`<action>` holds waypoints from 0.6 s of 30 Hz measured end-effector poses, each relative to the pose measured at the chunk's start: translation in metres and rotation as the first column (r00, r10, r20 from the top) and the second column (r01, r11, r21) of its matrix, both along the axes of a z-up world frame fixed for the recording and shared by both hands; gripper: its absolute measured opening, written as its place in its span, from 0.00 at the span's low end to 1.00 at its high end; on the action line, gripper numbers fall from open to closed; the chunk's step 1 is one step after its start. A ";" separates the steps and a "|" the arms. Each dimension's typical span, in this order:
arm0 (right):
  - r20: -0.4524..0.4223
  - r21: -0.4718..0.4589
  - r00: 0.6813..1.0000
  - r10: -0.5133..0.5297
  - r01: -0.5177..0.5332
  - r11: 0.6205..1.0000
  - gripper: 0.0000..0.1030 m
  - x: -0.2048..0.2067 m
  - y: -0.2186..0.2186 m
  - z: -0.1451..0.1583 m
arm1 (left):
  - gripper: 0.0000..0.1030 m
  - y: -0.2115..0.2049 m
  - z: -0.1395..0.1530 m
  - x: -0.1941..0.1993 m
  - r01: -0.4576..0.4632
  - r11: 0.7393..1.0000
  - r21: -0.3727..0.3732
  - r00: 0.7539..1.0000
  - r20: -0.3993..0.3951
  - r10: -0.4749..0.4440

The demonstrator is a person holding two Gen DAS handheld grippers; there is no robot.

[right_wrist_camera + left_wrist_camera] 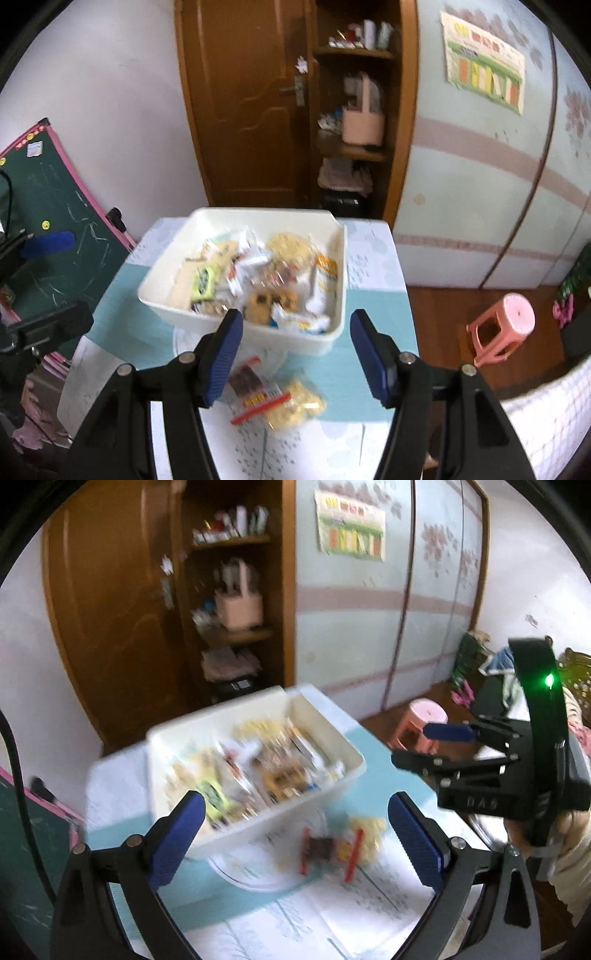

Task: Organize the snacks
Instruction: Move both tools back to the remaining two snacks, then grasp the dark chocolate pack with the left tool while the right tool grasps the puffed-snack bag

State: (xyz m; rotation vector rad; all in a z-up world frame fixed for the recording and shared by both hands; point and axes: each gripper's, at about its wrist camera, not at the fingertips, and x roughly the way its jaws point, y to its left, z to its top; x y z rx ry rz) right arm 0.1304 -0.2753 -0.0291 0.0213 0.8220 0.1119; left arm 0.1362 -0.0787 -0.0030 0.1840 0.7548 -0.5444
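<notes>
A white plastic bin (258, 830) (258, 336) stands on the table, piled with several wrapped snacks. In front of it lie two loose clear packets: a dark brown snack with red strips (317, 849) (247, 382) and a yellow cracker (369, 830) (295, 402). My left gripper (295, 834) is open above the loose packets and holds nothing; in the right wrist view it shows at the left edge (51, 284). My right gripper (297, 354) hovers over the same packets, open and empty, and it enters the left wrist view from the right (424, 747).
The small table (373, 786) (373, 266) has a pale blue and white cloth. A green chalkboard (55, 221) leans at its left. A pink stool (424, 716) (506, 325) stands on the wooden floor to the right. A wooden door and shelves (251, 110) rise behind.
</notes>
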 end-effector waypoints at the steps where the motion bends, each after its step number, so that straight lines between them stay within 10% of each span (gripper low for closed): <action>1: -0.015 0.013 1.000 -0.006 0.006 1.000 0.59 -0.001 -0.004 -0.008 | 0.96 -0.003 -0.012 0.001 0.007 1.000 -0.002 1.000 -0.024 -0.007; 10: -0.150 0.170 0.987 -0.054 0.079 0.982 0.59 -0.014 -0.029 -0.095 | 0.96 -0.043 -0.156 0.004 0.048 0.995 0.093 0.970 -0.243 -0.025; 18: -0.238 0.248 0.970 -0.054 0.115 0.962 0.59 -0.001 -0.034 -0.134 | 0.96 -0.051 -0.182 0.029 0.045 0.996 0.071 0.956 -0.292 -0.022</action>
